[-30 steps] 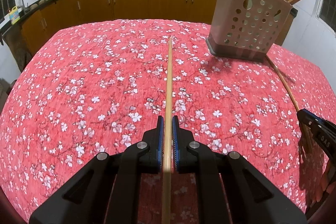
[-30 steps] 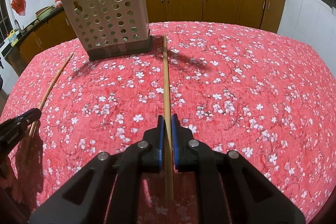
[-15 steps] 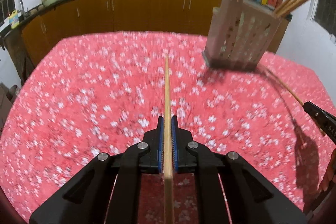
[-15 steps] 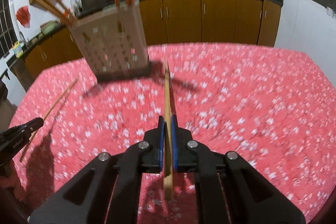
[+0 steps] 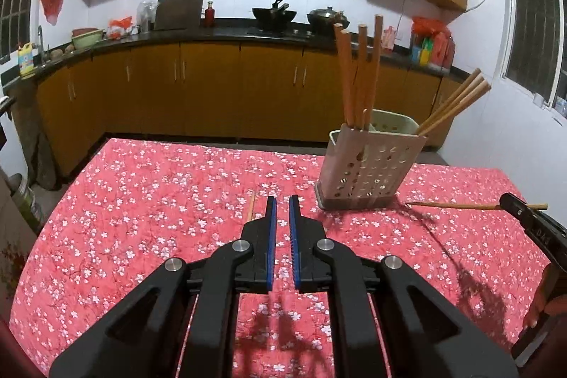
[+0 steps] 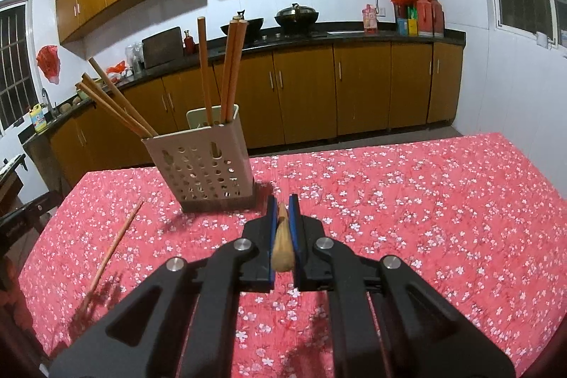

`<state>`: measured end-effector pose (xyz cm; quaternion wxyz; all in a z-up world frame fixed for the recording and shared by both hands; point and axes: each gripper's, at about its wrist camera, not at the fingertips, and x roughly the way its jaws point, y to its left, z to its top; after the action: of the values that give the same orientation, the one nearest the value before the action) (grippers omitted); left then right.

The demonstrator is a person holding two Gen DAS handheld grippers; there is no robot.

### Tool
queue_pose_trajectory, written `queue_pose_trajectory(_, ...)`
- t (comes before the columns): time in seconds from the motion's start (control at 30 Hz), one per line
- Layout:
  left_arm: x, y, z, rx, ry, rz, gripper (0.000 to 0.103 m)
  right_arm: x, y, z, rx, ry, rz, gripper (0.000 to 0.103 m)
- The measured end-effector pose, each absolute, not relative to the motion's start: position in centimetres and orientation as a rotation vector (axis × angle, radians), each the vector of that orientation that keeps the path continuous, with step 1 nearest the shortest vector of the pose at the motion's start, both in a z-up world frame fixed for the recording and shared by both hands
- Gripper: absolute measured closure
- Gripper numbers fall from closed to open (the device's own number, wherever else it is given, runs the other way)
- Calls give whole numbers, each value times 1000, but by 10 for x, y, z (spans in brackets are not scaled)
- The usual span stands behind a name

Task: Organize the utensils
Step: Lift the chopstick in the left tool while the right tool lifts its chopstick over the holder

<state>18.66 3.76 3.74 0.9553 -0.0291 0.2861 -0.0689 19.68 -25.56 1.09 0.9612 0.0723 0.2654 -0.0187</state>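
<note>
A perforated beige utensil holder stands on the red flowered tablecloth with several wooden chopsticks upright and leaning in it. My right gripper is shut on a chopstick, seen end-on between the blue pads. In the left wrist view that gripper holds it level, right of the holder. My left gripper is shut, with only cloth showing between its pads. A loose chopstick lies on the cloth under it, mostly hidden by the left finger.
Brown cabinets and a dark counter with woks run behind the table's far edge. A white wall with a window is on the right. A hand shows at the lower right.
Both grippers rose and tilted up, so the kitchen fills the views. The left chopstick is out from between the left pads and lies on the cloth. The right chopstick stays gripped, lifted off the table.
</note>
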Motion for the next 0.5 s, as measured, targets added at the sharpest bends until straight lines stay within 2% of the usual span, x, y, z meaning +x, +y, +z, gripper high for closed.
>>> queue_pose_trajectory(0.37, 190, 81, -35, -56, 769, -88, 94, 191, -249, -1, 140, 566, -15, 95)
queue_pose_trajectory(0.43, 189, 84, -43, -52, 788, -93, 89, 191, -249, -1, 139, 569, -15, 95)
queue_pose_trajectory(0.5, 185, 85, -50, -43, 793, -106, 76, 192, -249, -3, 139, 574, -14, 95)
